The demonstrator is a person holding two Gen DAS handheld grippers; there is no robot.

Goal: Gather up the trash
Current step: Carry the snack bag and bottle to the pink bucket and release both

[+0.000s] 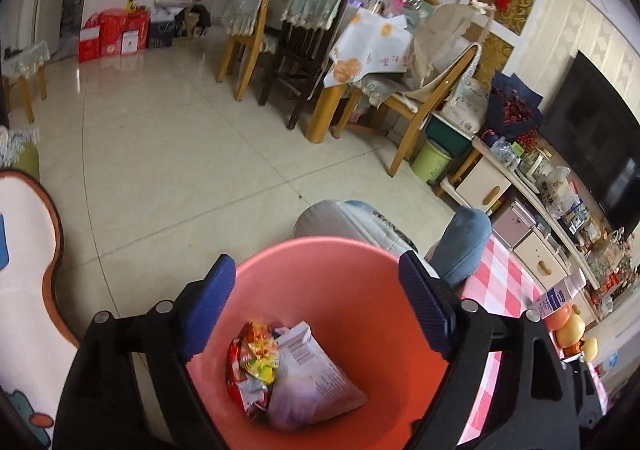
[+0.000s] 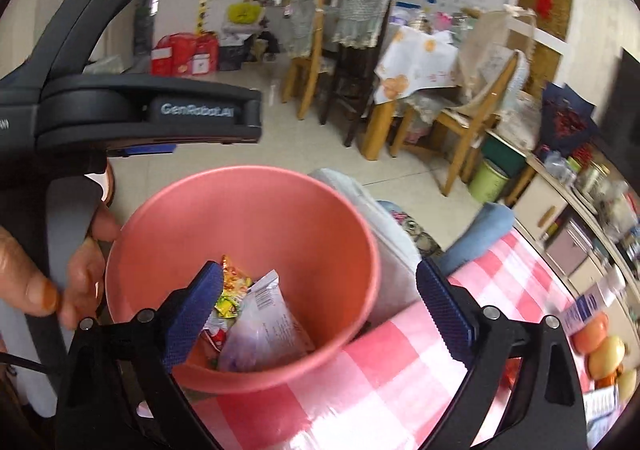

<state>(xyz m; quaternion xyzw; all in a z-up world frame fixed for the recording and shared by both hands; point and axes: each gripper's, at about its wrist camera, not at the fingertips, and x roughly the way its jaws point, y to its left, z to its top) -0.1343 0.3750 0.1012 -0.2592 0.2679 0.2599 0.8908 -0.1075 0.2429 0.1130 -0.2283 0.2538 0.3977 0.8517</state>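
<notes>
A pink plastic bin stands beside the table with the red-and-white checked cloth. Inside it lie a white snack bag and a red-yellow wrapper; both also show in the right wrist view, the bag and the wrapper. My left gripper hangs open and empty right above the bin. My right gripper is open and empty over the bin's near rim and the table edge. The left gripper's body and the hand holding it show at the left.
A bottle and fruit sit on the checked table at the right. Chairs, a dining table, a green bucket and a TV cabinet stand beyond. A rug lies left on the tiled floor.
</notes>
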